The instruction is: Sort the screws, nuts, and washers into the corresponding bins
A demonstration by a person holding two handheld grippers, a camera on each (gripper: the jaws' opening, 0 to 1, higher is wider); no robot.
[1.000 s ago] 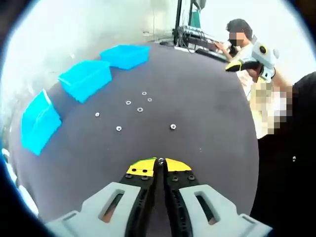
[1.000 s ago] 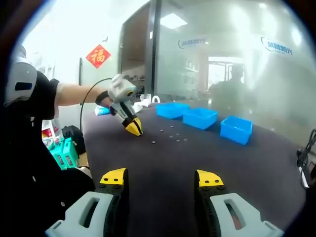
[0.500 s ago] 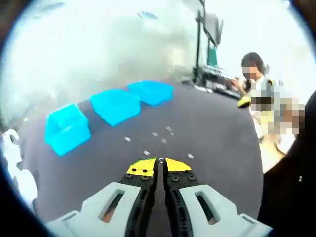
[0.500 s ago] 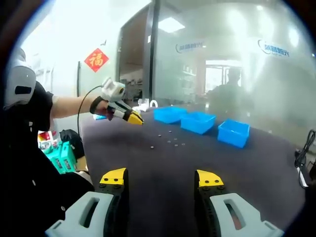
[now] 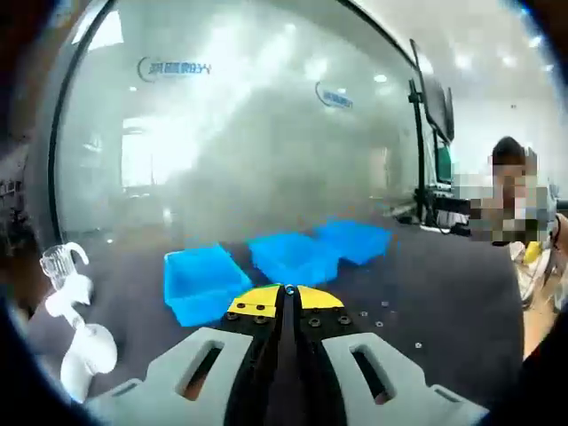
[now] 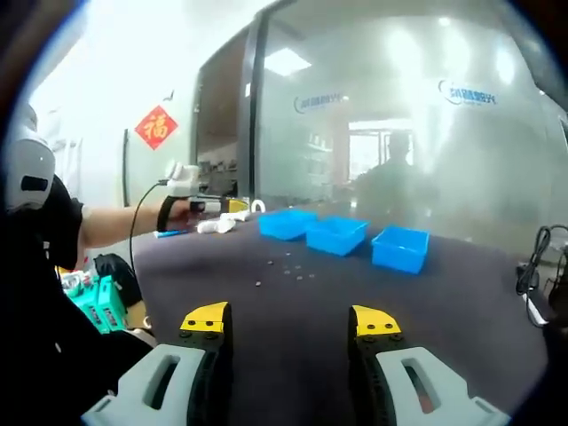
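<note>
worktop: dark grey worktop (image 6: 293,311) carrying three blue plastic bins (image 5: 277,259)
left gripper (image 5: 288,290): jaws pinching a small silvery part; releasing squarely over the matching bin
right gripper (image 6: 291,321): jaws hanging apart, empty

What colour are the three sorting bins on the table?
The bins are bright blue, clearest in the right gripper view.
</note>
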